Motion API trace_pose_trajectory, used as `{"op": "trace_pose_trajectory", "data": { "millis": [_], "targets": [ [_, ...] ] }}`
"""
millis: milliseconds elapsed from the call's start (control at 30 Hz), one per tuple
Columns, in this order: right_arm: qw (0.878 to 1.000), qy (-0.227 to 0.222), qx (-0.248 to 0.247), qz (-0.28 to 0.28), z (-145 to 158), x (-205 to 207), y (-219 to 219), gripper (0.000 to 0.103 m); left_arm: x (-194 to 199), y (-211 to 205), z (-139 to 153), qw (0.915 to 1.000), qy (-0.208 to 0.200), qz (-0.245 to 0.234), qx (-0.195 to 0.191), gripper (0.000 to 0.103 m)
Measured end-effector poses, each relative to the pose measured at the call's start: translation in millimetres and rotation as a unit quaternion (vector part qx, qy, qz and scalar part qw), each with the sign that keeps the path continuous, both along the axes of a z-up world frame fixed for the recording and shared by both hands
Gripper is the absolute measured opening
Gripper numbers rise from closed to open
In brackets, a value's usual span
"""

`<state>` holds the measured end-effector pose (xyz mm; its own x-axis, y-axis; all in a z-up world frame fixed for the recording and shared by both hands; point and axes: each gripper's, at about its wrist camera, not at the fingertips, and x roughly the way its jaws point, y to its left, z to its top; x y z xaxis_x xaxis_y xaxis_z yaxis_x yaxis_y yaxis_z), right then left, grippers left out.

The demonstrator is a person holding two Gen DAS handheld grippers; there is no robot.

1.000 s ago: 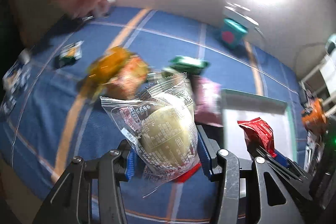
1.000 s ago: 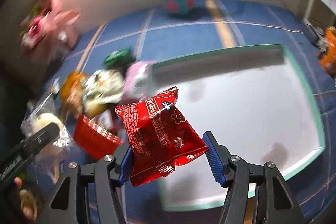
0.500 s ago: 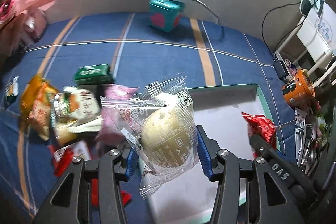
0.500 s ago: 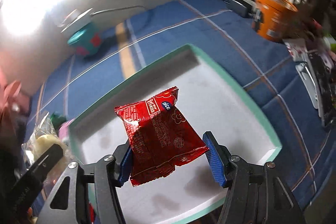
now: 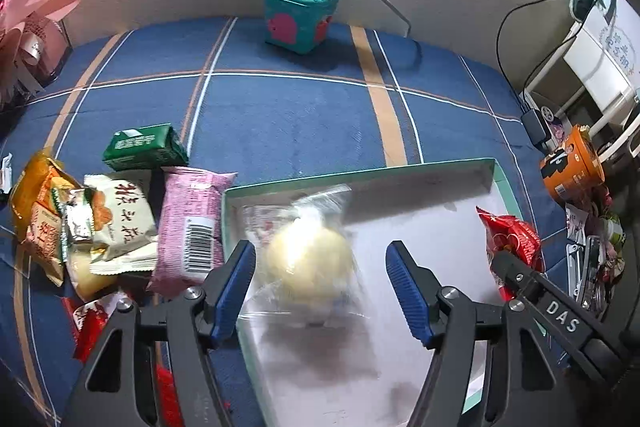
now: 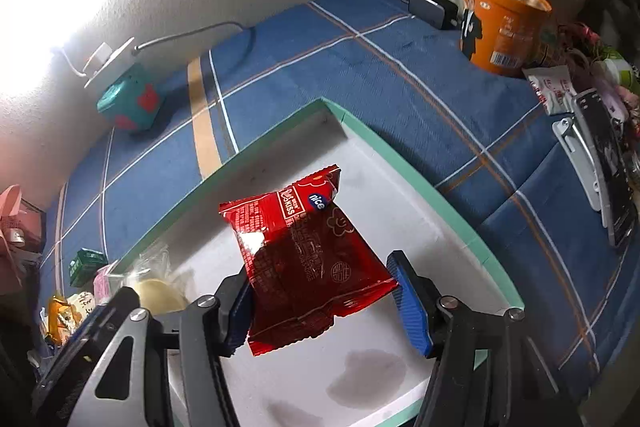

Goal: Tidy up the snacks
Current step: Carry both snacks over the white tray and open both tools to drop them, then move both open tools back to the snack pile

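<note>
My left gripper (image 5: 320, 251) hovers over the left part of the white tray with a teal rim (image 5: 360, 175), and its jaws are opening. A bun in a clear wrapper (image 5: 308, 263) is between the blue pads, blurred and clear of both. My right gripper (image 6: 320, 267) is shut on a red snack packet (image 6: 304, 243), held above the middle of the tray (image 6: 400, 155). In the right wrist view the bun (image 6: 154, 291) shows at the tray's left end. The left wrist view catches the red packet (image 5: 508, 235) at its right.
A pile of snacks lies left of the tray: a green packet (image 5: 144, 147), a pink one (image 5: 190, 227), a white one (image 5: 120, 223) and an orange one (image 5: 38, 211). A teal box (image 5: 298, 17) stands by the wall. An orange cup (image 6: 500, 27) and clutter sit right.
Both grippers swung right from the snack pile to above the tray. The left pads have spread off the bun, which now blurs as it drops. The red packet stays gripped.
</note>
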<state>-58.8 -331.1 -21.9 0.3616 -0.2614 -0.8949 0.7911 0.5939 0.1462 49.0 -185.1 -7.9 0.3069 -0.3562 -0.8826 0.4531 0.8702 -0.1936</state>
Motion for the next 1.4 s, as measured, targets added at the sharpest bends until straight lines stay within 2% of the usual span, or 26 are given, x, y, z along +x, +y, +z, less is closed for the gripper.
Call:
{"op": "trace_pose_trajectory", "data": {
  "millis": [200,267,300,333,400,533,867,1000,1133,1400],
  "targets": [
    [1.000,0.003,0.004,0.001,-2,0,1,0.065,1,13,4,0.9995,0.001,0.018,0.028,0.069],
    [1.000,0.000,0.007,0.008,-2,1,1,0.066,2,18,4,0.9987,-0.005,0.026,0.043,0.077],
    [1.000,-0.001,0.009,0.010,-3,1,2,0.070,3,21,4,0.9981,-0.009,0.032,0.052,0.089],
    [1.000,-0.002,0.010,0.014,-4,2,3,0.076,5,24,4,0.9975,-0.014,0.039,0.058,0.094],
    [1.000,-0.005,0.011,0.018,-4,3,5,0.085,7,30,5,0.9967,-0.021,0.048,0.063,0.094],
    [1.000,-0.010,0.012,0.019,-4,3,6,0.102,14,44,6,0.9950,-0.032,0.070,0.063,0.103],
    [0.999,0.005,0.010,0.042,-4,14,15,0.103,24,73,5,0.9908,-0.042,0.097,0.085,0.103],
    [0.999,-0.008,0.012,0.050,1,15,18,0.103,23,83,12,0.9905,-0.053,0.082,0.097,0.103],
    [0.997,-0.023,0.026,0.069,7,20,25,0.103,22,95,21,0.9866,-0.076,0.066,0.128,0.103],
    [0.992,-0.057,0.017,0.110,29,30,48,0.103,27,138,42,0.9773,-0.104,0.114,0.144,0.103]
  ]
}}
